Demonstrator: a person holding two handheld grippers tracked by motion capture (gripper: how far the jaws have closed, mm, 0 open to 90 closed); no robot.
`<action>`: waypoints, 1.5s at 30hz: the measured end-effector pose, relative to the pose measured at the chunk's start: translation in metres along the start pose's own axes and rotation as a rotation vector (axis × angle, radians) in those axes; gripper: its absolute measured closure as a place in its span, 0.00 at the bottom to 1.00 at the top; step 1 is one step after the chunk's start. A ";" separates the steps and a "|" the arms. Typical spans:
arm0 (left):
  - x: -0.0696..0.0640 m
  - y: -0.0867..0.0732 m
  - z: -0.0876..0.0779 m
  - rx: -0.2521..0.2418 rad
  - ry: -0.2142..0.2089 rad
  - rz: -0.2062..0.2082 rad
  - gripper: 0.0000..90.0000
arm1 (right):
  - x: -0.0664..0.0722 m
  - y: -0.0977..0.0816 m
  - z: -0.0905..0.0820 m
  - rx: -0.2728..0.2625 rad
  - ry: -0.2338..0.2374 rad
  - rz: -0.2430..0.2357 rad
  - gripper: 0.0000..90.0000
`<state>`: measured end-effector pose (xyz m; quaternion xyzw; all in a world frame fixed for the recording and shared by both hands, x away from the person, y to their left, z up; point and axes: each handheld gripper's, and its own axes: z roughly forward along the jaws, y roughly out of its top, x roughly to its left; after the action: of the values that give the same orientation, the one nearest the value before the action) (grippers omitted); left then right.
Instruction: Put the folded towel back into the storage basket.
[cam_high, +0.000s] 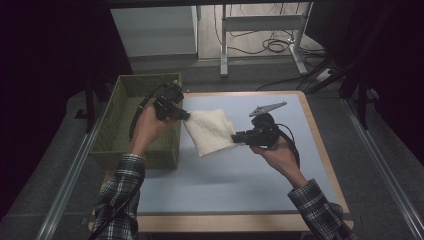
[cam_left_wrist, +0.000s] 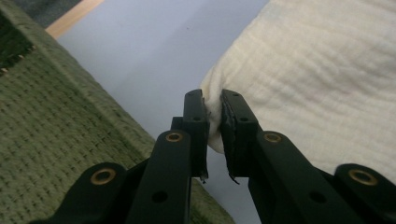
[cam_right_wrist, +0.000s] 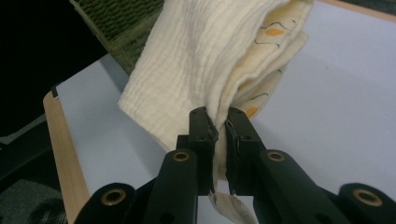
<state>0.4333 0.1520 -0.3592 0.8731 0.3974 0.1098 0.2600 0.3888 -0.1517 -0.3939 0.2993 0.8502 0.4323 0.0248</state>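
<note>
Left hand-held gripper (cam_left_wrist: 213, 122): we pinch one corner of the folded cream cloth (cam_high: 210, 131).
Right hand-held gripper (cam_right_wrist: 220, 135): clamped on the opposite edge.
Cloth: slung between us above the blue worktop (cam_high: 240, 175).
Green woven basket (cam_high: 116, 117): just left of the cloth, nearest our left hand.

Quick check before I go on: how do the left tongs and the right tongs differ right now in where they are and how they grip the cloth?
The left tongs sit beside the green basket, pinching the folded cloth at its upper left corner; the right tongs are over the open blue mat, pinching its right edge. The right tongs carry a grey plate on top; the left tongs show none. Both are shut on the cloth.
</note>
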 end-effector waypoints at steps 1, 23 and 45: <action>0.003 0.000 -0.002 -0.004 0.005 -0.002 0.90 | 0.000 0.002 0.000 -0.001 0.000 -0.002 0.91; 0.044 -0.014 -0.043 -0.009 0.113 -0.072 0.91 | 0.017 0.056 0.037 -0.021 0.045 -0.011 0.91; 0.091 -0.062 -0.071 0.013 0.252 -0.168 0.91 | 0.059 0.094 0.112 -0.004 0.085 -0.044 0.91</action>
<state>0.4259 0.2804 -0.3348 0.8176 0.4994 0.1940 0.2109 0.4195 0.0024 -0.3804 0.2619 0.8560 0.4458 -0.0015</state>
